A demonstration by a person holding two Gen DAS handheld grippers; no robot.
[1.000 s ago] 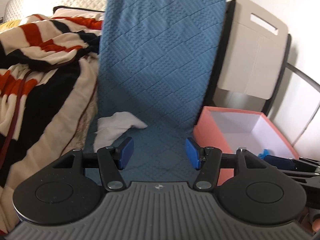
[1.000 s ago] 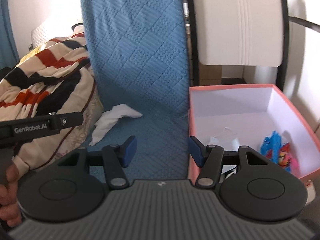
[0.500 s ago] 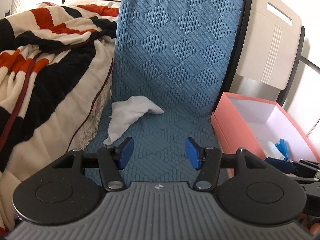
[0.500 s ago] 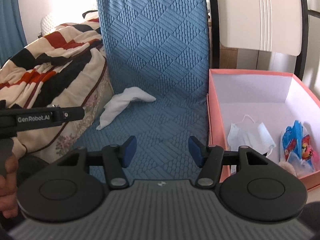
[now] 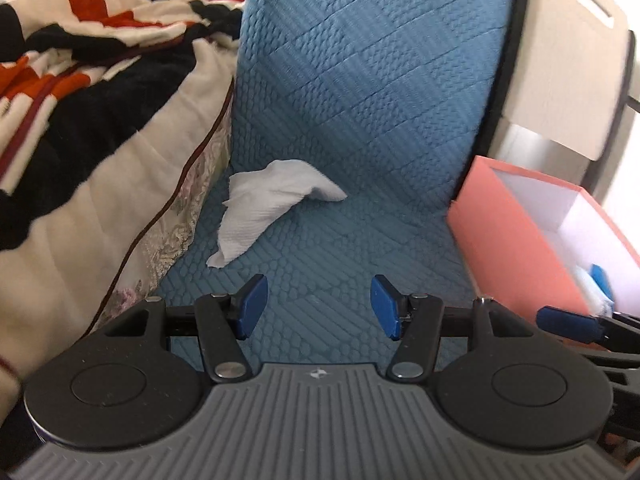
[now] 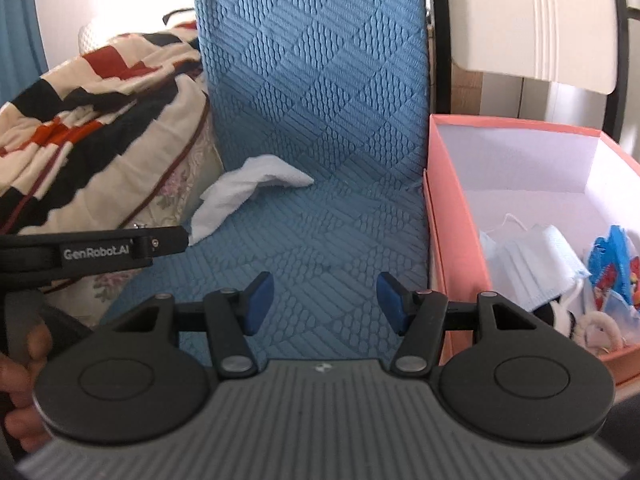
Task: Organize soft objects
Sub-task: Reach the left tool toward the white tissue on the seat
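A crumpled white cloth (image 5: 268, 204) (image 6: 244, 196) lies on the blue quilted cover (image 5: 360, 140) (image 6: 320, 160), to the left of centre. My left gripper (image 5: 318, 306) hovers above the cover a little nearer than the cloth, open, with nothing between its blue pads. My right gripper (image 6: 325, 303) is also open and empty, over the cover beside the pink box (image 6: 452, 240) (image 5: 516, 248). Inside the box lie a light blue face mask (image 6: 536, 268), a colourful packet (image 6: 612, 272) and a small white soft item (image 6: 596, 328).
A striped red, black and cream blanket (image 5: 92, 112) (image 6: 100, 108) is piled along the left. A cream chair back (image 5: 560, 68) (image 6: 532, 16) with a black frame stands behind the box. The left gripper's arm (image 6: 96, 250) and a hand (image 6: 20, 376) show at the right view's left edge.
Both grippers have sunk toward the blue cover; the white cloth and the box now look larger and closer. Both stay open as before.
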